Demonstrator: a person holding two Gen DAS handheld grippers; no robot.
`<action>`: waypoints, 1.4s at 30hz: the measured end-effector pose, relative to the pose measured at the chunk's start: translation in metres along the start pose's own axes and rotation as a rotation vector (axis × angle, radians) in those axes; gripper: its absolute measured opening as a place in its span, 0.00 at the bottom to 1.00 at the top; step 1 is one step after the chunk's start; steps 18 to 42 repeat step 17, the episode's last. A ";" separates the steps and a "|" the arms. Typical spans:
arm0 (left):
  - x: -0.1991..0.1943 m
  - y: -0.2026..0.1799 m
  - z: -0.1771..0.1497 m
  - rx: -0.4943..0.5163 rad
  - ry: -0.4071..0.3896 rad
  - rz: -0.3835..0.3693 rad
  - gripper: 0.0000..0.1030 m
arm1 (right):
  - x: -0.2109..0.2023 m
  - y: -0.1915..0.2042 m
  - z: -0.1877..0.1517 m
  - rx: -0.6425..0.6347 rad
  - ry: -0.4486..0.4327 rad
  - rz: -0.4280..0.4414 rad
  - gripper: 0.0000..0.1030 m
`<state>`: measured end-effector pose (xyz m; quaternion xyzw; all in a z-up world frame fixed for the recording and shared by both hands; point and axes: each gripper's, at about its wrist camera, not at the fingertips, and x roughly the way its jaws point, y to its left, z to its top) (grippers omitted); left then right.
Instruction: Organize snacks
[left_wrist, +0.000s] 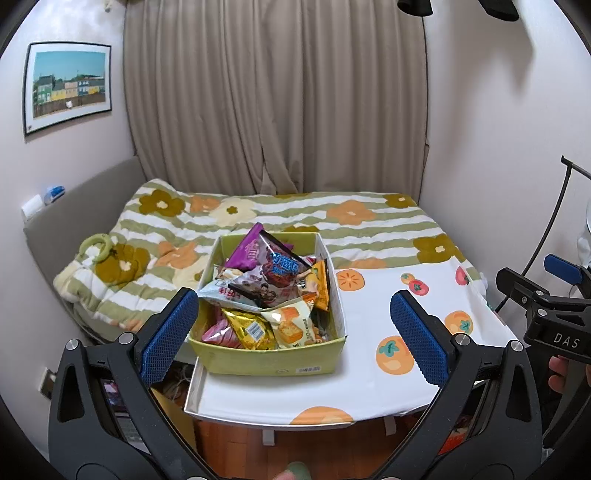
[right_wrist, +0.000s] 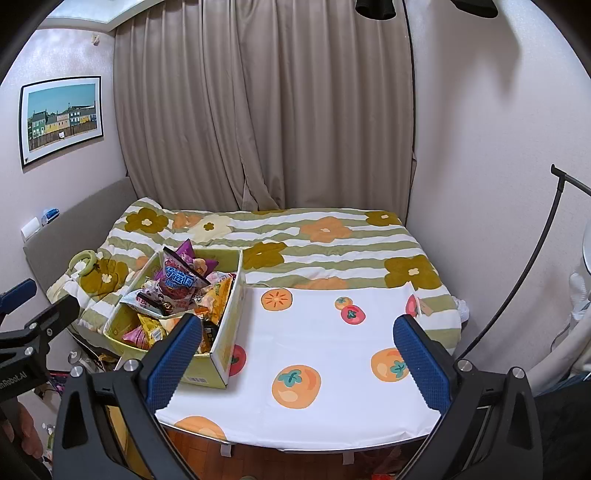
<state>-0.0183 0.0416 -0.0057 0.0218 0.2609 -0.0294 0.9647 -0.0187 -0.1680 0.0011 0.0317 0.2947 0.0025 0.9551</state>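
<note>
A yellow-green cardboard box full of several snack bags stands on the left part of a small table covered with a white fruit-print cloth. It also shows in the right wrist view, with its snack bags heaped up. My left gripper is open and empty, held in front of the box. My right gripper is open and empty, above the cloth to the right of the box. The right gripper also shows at the right edge of the left wrist view.
A bed with a green-striped flower quilt lies behind the table, beige curtains behind it. A green ring toy lies on the quilt. A black stand leans at the right wall. Wooden floor and clutter lie below the table.
</note>
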 end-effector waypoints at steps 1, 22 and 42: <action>0.000 0.000 0.000 -0.001 0.000 0.000 1.00 | 0.001 -0.001 0.001 0.000 0.000 -0.001 1.00; 0.020 0.011 0.003 -0.013 0.018 0.015 1.00 | 0.012 0.009 0.006 -0.001 0.002 0.000 1.00; 0.020 0.011 0.003 -0.013 0.018 0.015 1.00 | 0.012 0.009 0.006 -0.001 0.002 0.000 1.00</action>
